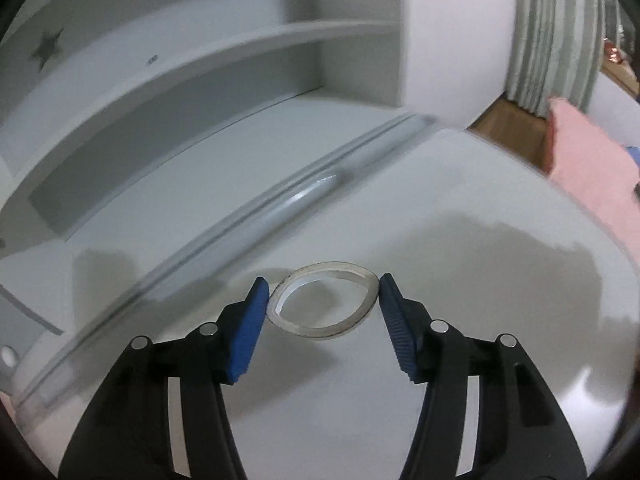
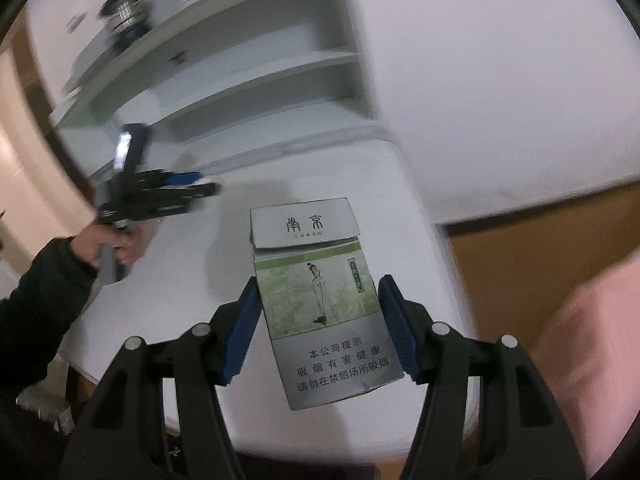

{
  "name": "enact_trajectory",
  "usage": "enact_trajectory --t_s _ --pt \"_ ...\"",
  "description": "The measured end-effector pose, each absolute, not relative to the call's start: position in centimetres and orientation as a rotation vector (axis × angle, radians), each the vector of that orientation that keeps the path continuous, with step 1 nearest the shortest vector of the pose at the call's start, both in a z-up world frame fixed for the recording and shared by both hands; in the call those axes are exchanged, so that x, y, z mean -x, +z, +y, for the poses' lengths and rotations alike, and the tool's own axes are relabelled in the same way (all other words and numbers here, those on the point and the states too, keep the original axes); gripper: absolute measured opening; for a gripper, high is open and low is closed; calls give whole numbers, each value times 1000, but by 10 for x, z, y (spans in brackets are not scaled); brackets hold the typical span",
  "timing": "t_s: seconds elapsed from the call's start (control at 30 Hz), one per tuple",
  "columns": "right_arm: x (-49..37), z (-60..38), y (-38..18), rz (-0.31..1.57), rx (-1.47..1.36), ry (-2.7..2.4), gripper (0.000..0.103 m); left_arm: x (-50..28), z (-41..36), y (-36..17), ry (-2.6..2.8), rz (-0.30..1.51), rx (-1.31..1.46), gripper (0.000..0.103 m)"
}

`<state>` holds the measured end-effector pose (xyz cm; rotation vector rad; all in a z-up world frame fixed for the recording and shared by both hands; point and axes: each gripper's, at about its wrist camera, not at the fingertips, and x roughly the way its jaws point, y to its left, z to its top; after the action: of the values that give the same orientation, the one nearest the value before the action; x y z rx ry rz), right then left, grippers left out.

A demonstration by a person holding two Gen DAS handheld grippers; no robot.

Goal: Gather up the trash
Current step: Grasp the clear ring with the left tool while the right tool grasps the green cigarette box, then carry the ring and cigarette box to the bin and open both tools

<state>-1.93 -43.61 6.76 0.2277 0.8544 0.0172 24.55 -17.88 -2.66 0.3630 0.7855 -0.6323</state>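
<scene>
Left hand-held gripper [image 1: 322, 294] clamps tape ring [image 1: 324, 300], right hand-held gripper [image 2: 318, 308] clamps cigarette pack [image 2: 320, 300]

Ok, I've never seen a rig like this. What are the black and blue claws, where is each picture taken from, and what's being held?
There is no robot here: a person holds a two-finger gripper in each hand, with a camera on each looking along its fingers. The left wrist view shows the left gripper closed on a tape ring, squeezed oval, above a white table. The right wrist view shows the right gripper gripping a cigarette pack by its sides, lid slightly open. That view also shows the person's left hand with the other gripper, over the same table. White shelves stand behind.
</scene>
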Motion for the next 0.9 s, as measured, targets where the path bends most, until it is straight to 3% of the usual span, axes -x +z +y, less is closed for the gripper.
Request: enact_trajectory --t_s 0.33,0.5,0.7,0.9 --pt "224 -564 27 815 -423 -486 59 -44 -402 10 -1150 593 -503 55" --pt "328 -603 -9 795 -554 -712 59 74 -490 4 -1386 562 -572 55" --pt "416 -630 -79 783 -715 -891 59 186 -550 -75 -1549 637 -659 55" --pt "459 -647 -154 834 -821 -942 59 220 -582 -196 -1536 820 -696 55"
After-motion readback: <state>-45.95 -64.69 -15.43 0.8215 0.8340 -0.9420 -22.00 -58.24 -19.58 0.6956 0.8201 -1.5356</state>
